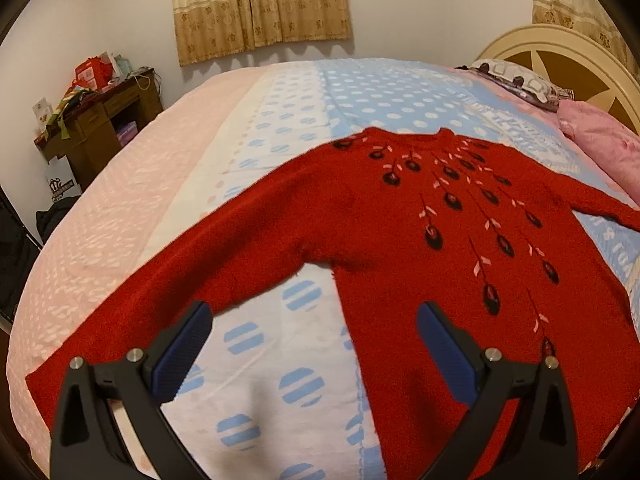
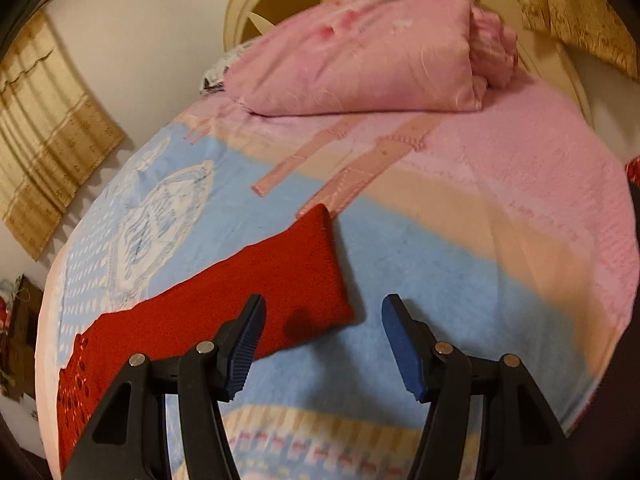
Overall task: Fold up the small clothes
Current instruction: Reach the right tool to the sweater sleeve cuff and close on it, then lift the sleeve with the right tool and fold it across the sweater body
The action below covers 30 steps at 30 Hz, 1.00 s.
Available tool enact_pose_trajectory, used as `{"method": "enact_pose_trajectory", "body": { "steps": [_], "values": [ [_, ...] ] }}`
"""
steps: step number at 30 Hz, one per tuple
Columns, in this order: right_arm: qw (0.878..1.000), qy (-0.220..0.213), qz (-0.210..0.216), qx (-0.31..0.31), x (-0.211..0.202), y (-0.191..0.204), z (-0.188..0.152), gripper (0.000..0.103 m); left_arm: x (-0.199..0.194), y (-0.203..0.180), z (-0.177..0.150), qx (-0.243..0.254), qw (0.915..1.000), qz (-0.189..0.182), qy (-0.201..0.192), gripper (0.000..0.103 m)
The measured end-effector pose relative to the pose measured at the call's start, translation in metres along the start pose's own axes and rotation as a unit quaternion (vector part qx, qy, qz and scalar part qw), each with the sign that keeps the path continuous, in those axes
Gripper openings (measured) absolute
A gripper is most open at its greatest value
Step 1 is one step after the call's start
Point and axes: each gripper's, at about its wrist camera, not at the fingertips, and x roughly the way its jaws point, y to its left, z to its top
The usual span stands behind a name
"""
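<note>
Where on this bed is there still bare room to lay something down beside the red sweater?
Free patches: the dotted bedspread between the red sweater's near sleeve and body, the pink strip along the far edge, and the blue stretch beyond the other sleeve's cuff. It is crowded by the headboard, where the folded pink quilt and a pillow lie.

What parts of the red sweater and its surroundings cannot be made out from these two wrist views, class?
- Red sweater hem: left wrist view, cut off by the bottom edge and the left gripper.
- Its far sleeve end: left wrist view, cut off at the right edge.
- Sweater body: right wrist view, squeezed at the left rim; only the sleeve shows clearly.
- Items on the wooden desk: too small.
</note>
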Motion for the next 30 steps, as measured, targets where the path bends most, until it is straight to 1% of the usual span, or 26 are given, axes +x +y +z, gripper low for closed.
{"method": "enact_pose_trajectory", "body": {
  "steps": [3,4,6,7,9,13,16,21,27,30],
  "values": [
    [1.0,-0.006,-0.007,-0.012,0.009,0.007,0.005,0.06,0.004,-0.002,-0.002,-0.004,1.0,-0.005,0.007,0.103],
    [1.0,-0.004,-0.003,-0.016,0.011,0.011,0.006,0.046,0.005,-0.002,-0.002,-0.006,0.9999,-0.006,0.008,0.103],
    [0.999,0.009,-0.006,-0.034,0.019,0.02,0.007,0.026,0.007,-0.002,-0.003,-0.009,0.9999,-0.007,0.01,0.103],
    [0.999,0.012,-0.004,-0.041,0.023,0.024,0.008,0.021,0.007,-0.002,-0.003,-0.009,0.9999,-0.008,0.011,0.103],
    [0.999,0.018,0.002,-0.049,0.027,0.029,0.009,0.016,0.008,-0.001,-0.003,-0.012,0.9998,-0.007,0.011,0.103],
    [0.997,0.012,0.017,-0.071,0.023,0.048,0.012,0.013,0.009,0.001,-0.003,-0.015,0.9997,-0.013,0.013,0.103],
    [0.995,0.008,0.044,-0.086,0.013,0.07,0.016,0.013,0.011,0.003,-0.003,-0.015,0.9996,-0.018,0.015,0.103],
    [0.987,-0.005,0.084,-0.135,-0.011,0.128,0.019,0.012,0.011,0.009,-0.001,-0.025,0.9994,-0.021,0.01,0.103],
    [0.97,-0.008,0.134,-0.203,-0.037,0.211,0.008,0.012,0.012,0.014,-0.004,-0.031,0.9991,-0.028,0.01,0.103],
    [0.957,-0.008,0.162,-0.241,-0.051,0.256,-0.005,0.012,0.013,0.017,-0.005,-0.036,0.9988,-0.031,0.011,0.103]
  ]
}}
